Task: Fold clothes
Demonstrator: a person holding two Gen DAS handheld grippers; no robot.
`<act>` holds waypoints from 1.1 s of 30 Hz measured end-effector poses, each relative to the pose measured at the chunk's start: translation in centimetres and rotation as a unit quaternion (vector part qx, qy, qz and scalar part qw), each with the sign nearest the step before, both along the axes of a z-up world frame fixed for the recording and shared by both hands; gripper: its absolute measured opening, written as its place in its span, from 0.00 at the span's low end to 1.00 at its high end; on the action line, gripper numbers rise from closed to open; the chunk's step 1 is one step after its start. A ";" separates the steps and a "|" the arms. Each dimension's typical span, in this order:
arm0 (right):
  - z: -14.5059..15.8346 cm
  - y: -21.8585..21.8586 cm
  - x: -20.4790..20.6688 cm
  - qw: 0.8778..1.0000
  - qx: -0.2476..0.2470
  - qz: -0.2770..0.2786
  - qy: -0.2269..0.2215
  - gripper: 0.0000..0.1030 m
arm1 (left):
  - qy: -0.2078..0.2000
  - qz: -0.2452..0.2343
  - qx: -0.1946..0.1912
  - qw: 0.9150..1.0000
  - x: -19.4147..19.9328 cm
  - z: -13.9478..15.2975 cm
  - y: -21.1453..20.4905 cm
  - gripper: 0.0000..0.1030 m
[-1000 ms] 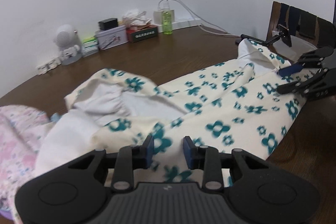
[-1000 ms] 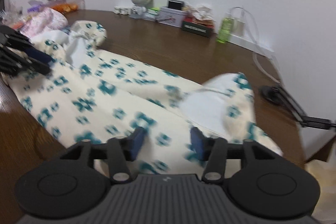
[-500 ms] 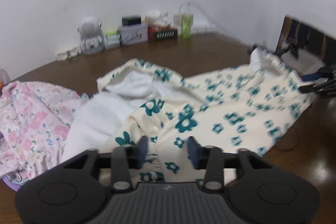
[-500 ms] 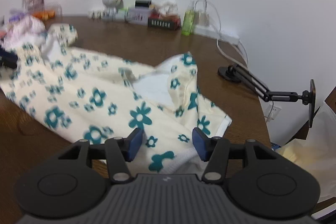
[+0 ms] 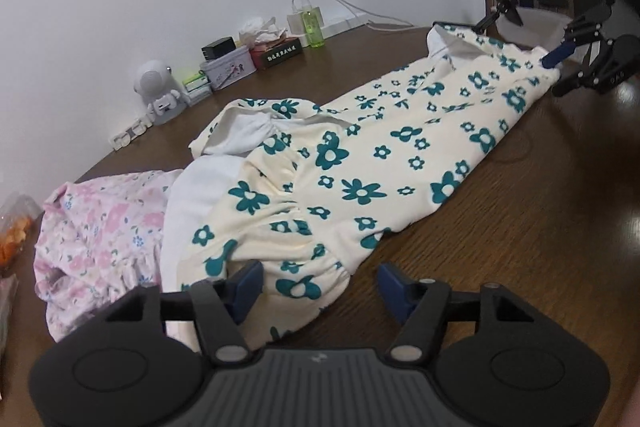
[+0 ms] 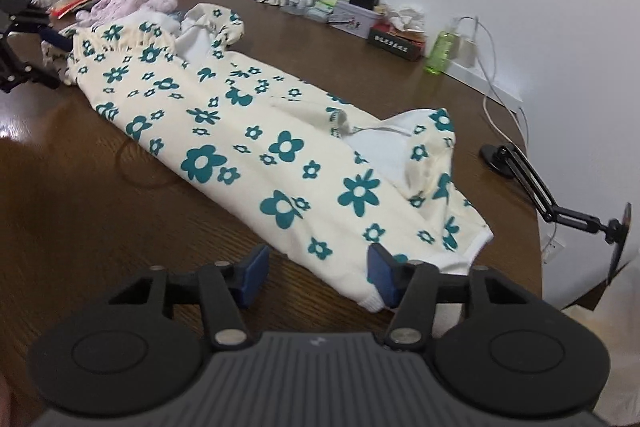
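We see the cream garment with teal flowers (image 5: 360, 163) stretched across the brown counter (image 5: 520, 227), from our left gripper (image 5: 318, 285) at six o'clock toward two o'clock. Its jaws are opening, released, the hem between them. Our right gripper (image 6: 318, 273) has jaws closing, still unclenched, over the other end. A pink floral garment (image 5: 96, 227) lies at nine o'clock.

Soft matt cloth, that cream floral garment (image 5: 400, 163), lies on a glossy wood-grain table (image 5: 540, 211). Matt black plastic gripper body (image 6: 316, 379) sits at six o'clock.
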State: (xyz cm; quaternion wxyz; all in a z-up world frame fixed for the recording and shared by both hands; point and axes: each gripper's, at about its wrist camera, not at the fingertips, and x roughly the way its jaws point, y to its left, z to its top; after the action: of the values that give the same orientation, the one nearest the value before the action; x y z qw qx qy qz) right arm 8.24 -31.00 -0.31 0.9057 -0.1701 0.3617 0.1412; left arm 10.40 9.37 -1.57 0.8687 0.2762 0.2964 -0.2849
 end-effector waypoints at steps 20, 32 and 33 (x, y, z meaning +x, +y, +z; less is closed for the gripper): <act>0.8 0.6 -2.2 0.998 -0.020 0.045 0.033 0.01 | -0.101 -0.047 0.125 0.986 -4.7 -0.4 -0.9 0.03; 1.1 1.0 -7.6 0.996 -0.005 0.054 0.075 0.03 | -0.037 -0.049 0.094 0.994 -10.1 0.4 0.0 0.14; 1.4 0.7 -7.8 0.997 0.007 0.047 0.064 0.04 | -0.028 -0.043 0.079 0.996 -9.9 0.6 0.5 0.19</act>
State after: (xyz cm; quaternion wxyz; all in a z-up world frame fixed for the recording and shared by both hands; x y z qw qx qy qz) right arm 0.44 -30.28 1.10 0.8744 -0.1716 0.4092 0.1965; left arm 0.53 9.85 -0.93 0.8391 0.3644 0.2814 -0.2899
